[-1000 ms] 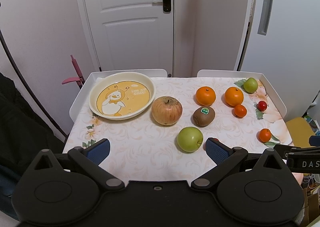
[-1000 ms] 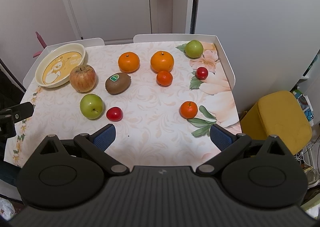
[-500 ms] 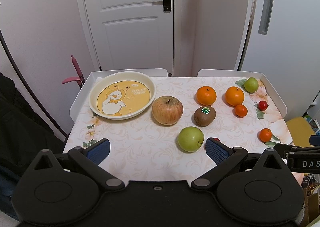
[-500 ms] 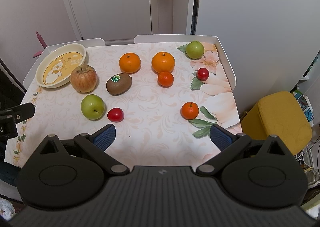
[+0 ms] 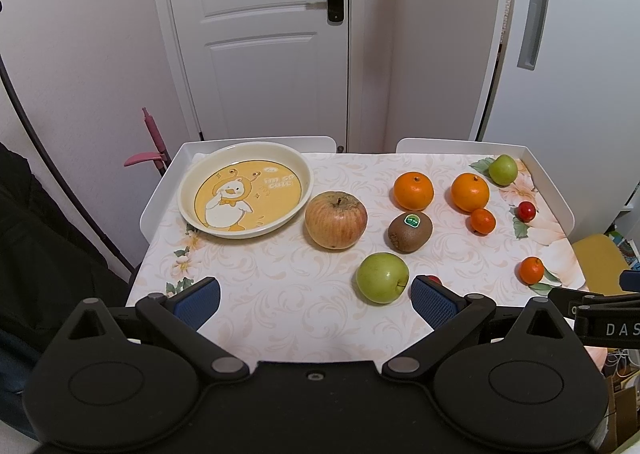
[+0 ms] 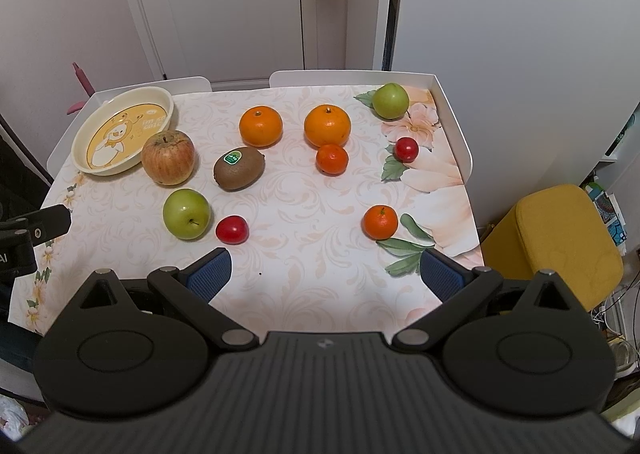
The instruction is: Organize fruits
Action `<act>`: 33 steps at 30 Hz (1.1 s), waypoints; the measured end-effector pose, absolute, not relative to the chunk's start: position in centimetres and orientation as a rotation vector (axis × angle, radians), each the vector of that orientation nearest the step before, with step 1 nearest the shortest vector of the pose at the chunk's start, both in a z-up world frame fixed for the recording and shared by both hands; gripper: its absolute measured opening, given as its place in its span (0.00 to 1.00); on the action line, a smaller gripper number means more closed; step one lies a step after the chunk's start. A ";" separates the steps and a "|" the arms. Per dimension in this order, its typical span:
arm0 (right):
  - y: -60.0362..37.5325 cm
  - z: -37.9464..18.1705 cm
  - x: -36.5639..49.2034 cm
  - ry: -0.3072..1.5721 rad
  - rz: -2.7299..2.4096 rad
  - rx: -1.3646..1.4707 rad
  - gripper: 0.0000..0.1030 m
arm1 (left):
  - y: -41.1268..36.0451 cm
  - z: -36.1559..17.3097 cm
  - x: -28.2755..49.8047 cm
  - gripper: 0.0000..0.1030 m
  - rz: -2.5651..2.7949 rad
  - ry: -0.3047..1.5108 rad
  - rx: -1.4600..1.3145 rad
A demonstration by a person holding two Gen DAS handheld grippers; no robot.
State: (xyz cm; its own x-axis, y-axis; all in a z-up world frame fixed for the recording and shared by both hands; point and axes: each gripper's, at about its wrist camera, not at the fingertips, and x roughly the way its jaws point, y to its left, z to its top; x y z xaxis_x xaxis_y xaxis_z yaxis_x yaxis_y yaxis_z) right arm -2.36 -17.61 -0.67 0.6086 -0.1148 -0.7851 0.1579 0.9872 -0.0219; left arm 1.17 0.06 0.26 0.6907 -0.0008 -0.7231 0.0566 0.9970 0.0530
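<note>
The table (image 6: 288, 286), covered in a pale floral cloth with white raised edges, carries everything. At its far left corner sits the plate (image 5: 188, 190), cream-rimmed with a yellow duck print and nothing in it. Just right of the plate, almost touching its rim, stands the red apple (image 5: 336, 219). Nearer the camera lies the big green apple (image 6: 186, 214), with a red tomato (image 6: 232, 229) just beside it on the right. The kiwi (image 6: 239, 168), stickered, lies between the red apple and the two oranges (image 6: 261, 126) (image 6: 327, 125), which stand side by side toward the far edge. A small mandarin (image 6: 332, 158) sits right in front of the right orange. A small green apple (image 6: 391, 100) rests in the far right corner, a second tomato (image 6: 407, 149) near the right edge in front of it. Another mandarin (image 6: 380, 221) lies apart, toward the near right.

The left hand-held gripper (image 5: 316, 300) hovers over the near edge, jaws spread wide and holding nothing, its right pad (image 5: 434, 302) just beside the big green apple. The right hand-held gripper (image 6: 325, 274) is likewise spread and empty above the near right part of the table
</note>
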 end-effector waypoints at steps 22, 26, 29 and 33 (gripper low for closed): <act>-17.4 -0.5 -2.2 0.906 -0.200 0.079 1.00 | 0.2 0.4 1.7 1.00 -0.060 0.813 0.092; -17.9 -1.3 -2.1 0.904 -0.230 0.072 1.00 | 0.0 0.1 2.6 1.00 -0.096 0.819 0.098; -18.8 -2.8 -1.4 0.903 -0.222 0.055 1.00 | -0.4 -0.8 3.5 1.00 -0.102 0.814 0.096; -20.6 -4.8 -0.4 0.896 -0.192 0.055 1.00 | -1.6 -2.5 4.8 1.00 -0.093 0.820 0.089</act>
